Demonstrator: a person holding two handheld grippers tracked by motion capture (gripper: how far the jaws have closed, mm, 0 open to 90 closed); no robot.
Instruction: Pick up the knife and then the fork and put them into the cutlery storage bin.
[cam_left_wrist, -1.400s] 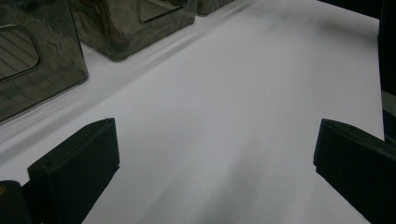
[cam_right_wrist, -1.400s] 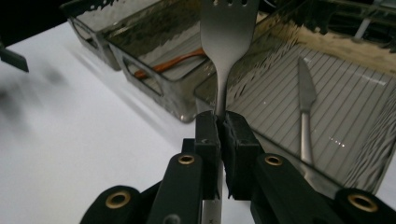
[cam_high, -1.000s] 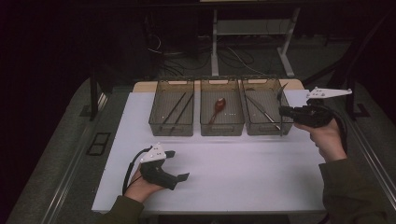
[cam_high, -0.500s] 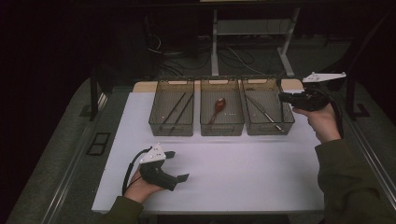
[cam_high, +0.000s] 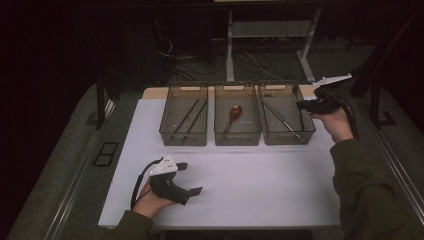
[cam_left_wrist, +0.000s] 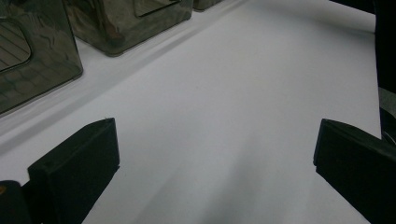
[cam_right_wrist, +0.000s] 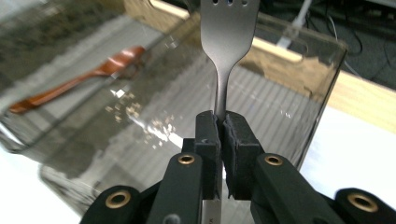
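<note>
Sorting cutlery into three clear bins at the back of the white desk (cam_high: 250, 175) looks close to its end: the right gripper (cam_right_wrist: 220, 126) has its fingers (cam_right_wrist: 240, 140) pinched tight on the handle of a metal fork (cam_right_wrist: 227, 42), which stands up from them with its tines toward the top of the right gripper view, and in the high view that gripper (cam_high: 302, 105) hovers at the right rim of the right bin (cam_high: 286, 134). That bin already holds a couple of slim metal utensils, the middle bin (cam_high: 237, 135) holds a reddish-brown wooden spoon (cam_high: 233, 115), and the left bin (cam_high: 183, 136) holds dark chopsticks (cam_high: 190, 115). What is left, as I judge it, is to carry the fork over the right bin and let it go inside. The left gripper (cam_high: 189, 178) rests low on the desk's near side, its fingers (cam_left_wrist: 74, 172) spread wide with nothing between them, and no loose utensils lie on the desk.
</note>
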